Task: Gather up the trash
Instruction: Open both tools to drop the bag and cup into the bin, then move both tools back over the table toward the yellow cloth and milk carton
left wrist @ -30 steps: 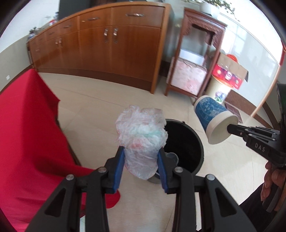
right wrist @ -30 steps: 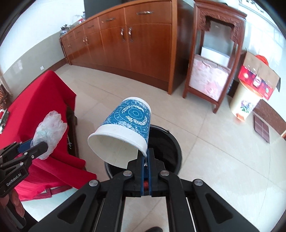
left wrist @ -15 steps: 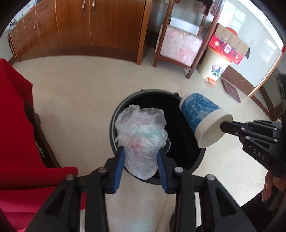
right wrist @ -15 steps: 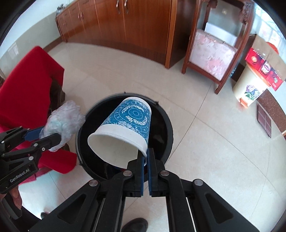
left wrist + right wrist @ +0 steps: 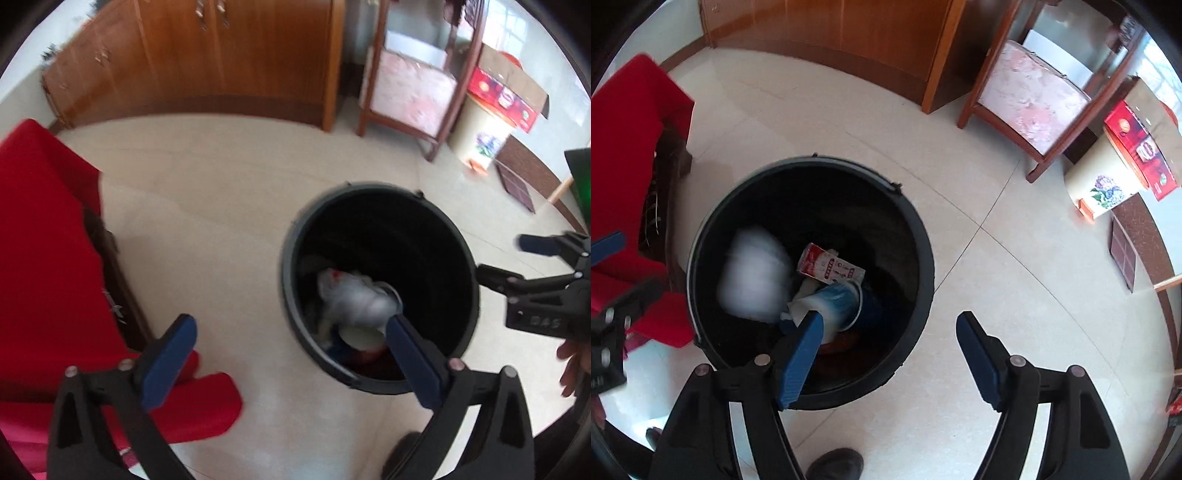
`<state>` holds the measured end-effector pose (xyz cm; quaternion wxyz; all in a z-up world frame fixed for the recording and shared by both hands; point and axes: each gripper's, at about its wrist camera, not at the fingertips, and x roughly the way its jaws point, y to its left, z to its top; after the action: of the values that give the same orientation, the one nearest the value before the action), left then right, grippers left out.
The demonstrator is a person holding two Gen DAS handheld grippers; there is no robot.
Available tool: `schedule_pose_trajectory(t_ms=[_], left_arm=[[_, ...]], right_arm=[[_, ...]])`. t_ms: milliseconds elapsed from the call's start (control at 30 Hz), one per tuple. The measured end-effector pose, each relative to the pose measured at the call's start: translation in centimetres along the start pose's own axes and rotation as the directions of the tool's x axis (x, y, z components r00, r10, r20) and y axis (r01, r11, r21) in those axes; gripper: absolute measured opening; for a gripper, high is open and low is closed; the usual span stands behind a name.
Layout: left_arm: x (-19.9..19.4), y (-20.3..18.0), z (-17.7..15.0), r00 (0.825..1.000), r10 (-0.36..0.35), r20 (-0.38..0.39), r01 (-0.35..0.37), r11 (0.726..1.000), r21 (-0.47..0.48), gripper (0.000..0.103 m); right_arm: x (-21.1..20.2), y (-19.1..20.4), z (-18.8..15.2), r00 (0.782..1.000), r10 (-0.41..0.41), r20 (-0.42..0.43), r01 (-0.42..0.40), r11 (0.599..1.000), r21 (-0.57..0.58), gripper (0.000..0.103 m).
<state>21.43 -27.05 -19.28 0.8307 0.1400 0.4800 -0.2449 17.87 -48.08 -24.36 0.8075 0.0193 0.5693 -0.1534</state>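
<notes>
We let go: left tool [image 5: 291, 363] just sprung wide, nothing held | right tool [image 5: 890, 354] just opened too, empty | crumpled bag [image 5: 753, 273] and blue cup [image 5: 838, 301] now down inside the black bin [image 5: 923, 236] | risk: a low fingertip clips the near rim and tips the bin

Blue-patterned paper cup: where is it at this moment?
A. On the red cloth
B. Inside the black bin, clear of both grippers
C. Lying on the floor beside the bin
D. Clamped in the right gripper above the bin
B. The blue-patterned paper cup is down inside the black bin next to the plastic bag, and the right gripper has just been opening, with nothing between its pads.
</notes>
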Motion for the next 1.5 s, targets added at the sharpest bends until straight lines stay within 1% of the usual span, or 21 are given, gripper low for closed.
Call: schedule_pose_trajectory(t_ms=[33, 67, 167, 233, 367, 433, 500, 733, 967, 1067, 1333, 1500], left_arm=[[-0.1, 0.2, 0.0, 1.000, 0.006, 0.005, -0.006, 1.000, -0.004, 0.103], [-0.6, 0.5, -0.3, 1.000, 0.013, 0.008, -0.012, 1.000, -0.014, 0.103], [-1.9, 1.4, -0.6, 0.999, 0.025, 0.028, -0.024, 0.999, -0.029, 0.103], [-2.7, 1.9, -0.7, 0.999, 0.020, 0.039, -0.019, 0.999, -0.045, 0.103], [-4.2, 2.0, -0.5, 0.998, 0.016, 0.061, -0.013, 0.998, -0.055, 0.103], [-4.8, 1.8, -0.2, 0.996, 0.027, 0.082, -0.023, 0.998, -0.056, 0.103], [-6.3, 1.7, -0.1, 0.992, 0.038, 0.121, -0.032, 0.998, -0.054, 0.103], [-9.5, 2.1, 0.2, 0.980, 0.051, 0.192, -0.038, 0.997, -0.071, 0.103], [-13.4, 3.8, 0.0, 0.960, 0.067, 0.273, -0.039, 0.994, -0.106, 0.103], [-14.8, 4.8, -0.2, 0.950, 0.081, 0.302, -0.044, 0.991, -0.125, 0.103], [-18.2, 7.9, -1.1, 0.922, 0.151, 0.356, -0.087, 0.978, -0.190, 0.103], [-20.1, 11.1, -2.5, 0.903, 0.213, 0.374, -0.115, 0.957, -0.267, 0.103]], right_arm=[[-0.3, -0.1, 0.0, 1.000, -0.010, 0.010, 0.010, 1.000, 0.010, 0.103], [-0.8, -0.2, -0.1, 0.999, -0.030, 0.029, 0.030, 0.999, 0.020, 0.103], [-1.8, -0.1, -0.4, 0.997, -0.059, 0.043, 0.058, 0.998, 0.024, 0.103], [-2.4, 0.0, -0.7, 0.997, -0.052, 0.053, 0.051, 0.998, 0.027, 0.103], [-4.5, 0.2, -0.9, 0.994, -0.055, 0.099, 0.051, 0.998, 0.036, 0.103], [-5.8, 0.2, -1.2, 0.991, -0.044, 0.123, 0.038, 0.998, 0.053, 0.103], [-7.2, 0.2, -1.6, 0.989, -0.032, 0.145, 0.022, 0.997, 0.069, 0.103], [-11.2, 1.4, -2.5, 0.976, 0.011, 0.216, -0.029, 0.996, 0.079, 0.103], [-14.9, 3.2, -2.4, 0.958, 0.043, 0.282, -0.063, 0.996, 0.064, 0.103], [-16.8, 4.3, -2.1, 0.947, 0.059, 0.317, -0.077, 0.996, 0.044, 0.103], [-20.3, 7.7, -0.8, 0.919, 0.102, 0.381, -0.107, 0.994, -0.008, 0.103], [-22.0, 11.1, 0.2, 0.902, 0.149, 0.405, -0.131, 0.989, -0.073, 0.103]])
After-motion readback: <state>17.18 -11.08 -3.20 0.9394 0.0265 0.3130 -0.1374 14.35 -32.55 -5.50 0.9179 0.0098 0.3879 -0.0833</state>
